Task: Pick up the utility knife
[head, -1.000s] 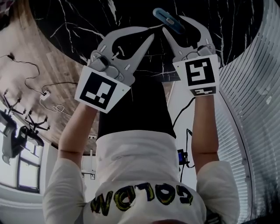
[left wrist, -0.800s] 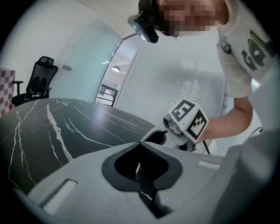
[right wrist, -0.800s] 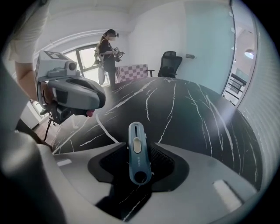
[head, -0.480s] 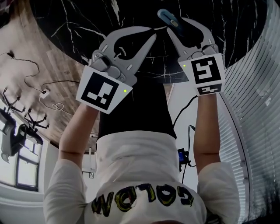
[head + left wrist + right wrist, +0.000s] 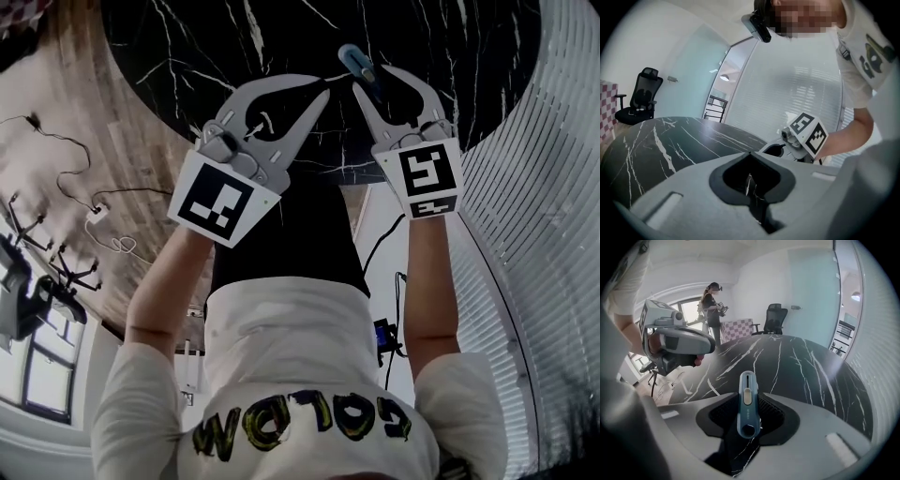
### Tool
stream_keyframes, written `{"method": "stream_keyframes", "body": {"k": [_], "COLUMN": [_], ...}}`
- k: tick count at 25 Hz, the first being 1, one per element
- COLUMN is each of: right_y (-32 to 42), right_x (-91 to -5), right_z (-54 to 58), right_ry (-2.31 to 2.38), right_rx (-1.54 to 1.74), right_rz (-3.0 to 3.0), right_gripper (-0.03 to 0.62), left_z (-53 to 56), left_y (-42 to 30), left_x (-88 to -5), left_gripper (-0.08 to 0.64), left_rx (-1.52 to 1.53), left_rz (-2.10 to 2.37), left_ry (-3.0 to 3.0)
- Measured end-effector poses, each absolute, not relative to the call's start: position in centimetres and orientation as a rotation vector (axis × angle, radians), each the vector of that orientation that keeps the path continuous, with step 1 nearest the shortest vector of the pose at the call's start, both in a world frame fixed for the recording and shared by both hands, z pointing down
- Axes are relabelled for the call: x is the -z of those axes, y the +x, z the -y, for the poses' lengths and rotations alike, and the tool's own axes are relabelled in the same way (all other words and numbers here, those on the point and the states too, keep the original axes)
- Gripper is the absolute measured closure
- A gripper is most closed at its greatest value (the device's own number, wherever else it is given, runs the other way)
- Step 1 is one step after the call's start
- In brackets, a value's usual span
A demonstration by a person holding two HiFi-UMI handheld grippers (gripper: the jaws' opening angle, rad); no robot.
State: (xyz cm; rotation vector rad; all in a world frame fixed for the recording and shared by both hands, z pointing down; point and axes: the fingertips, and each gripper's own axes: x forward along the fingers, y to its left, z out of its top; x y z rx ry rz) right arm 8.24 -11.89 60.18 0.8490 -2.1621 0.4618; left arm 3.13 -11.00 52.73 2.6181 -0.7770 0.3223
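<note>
Right gripper (image 5: 371,77), at upper centre-right of the head view, is closing its jaws on the blue utility knife (image 5: 747,404), which is sitting gripped between its pads above the black marble table (image 5: 806,362). Left gripper (image 5: 321,86), just left of it, is holding its jaws together, empty.

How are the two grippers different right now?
The right gripper has a blue utility knife between its jaws, which are closing on it; the left gripper has nothing between its jaws. The right gripper's jaws stand apart around the knife, while the left gripper's tips meet. Both are grey and are held over the black marble table.
</note>
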Motion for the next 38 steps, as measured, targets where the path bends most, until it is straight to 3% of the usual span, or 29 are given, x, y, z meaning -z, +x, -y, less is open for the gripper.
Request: {"method": "stream_keyframes", "body": {"k": [38], "right_y": [6.9], "right_x": [-31.4], "right_z": [10.4], "right_ry": [1.202], "right_rx": [-0.268], "right_rz": [2.542], "right_gripper": [0.462], "left_z": [9.8], "left_y": [0.1], "left_x": [-27.1], "left_gripper": [0.557], "left_rx": [-0.057], "left_rz": [0.904], "left_ry": [2.781]}}
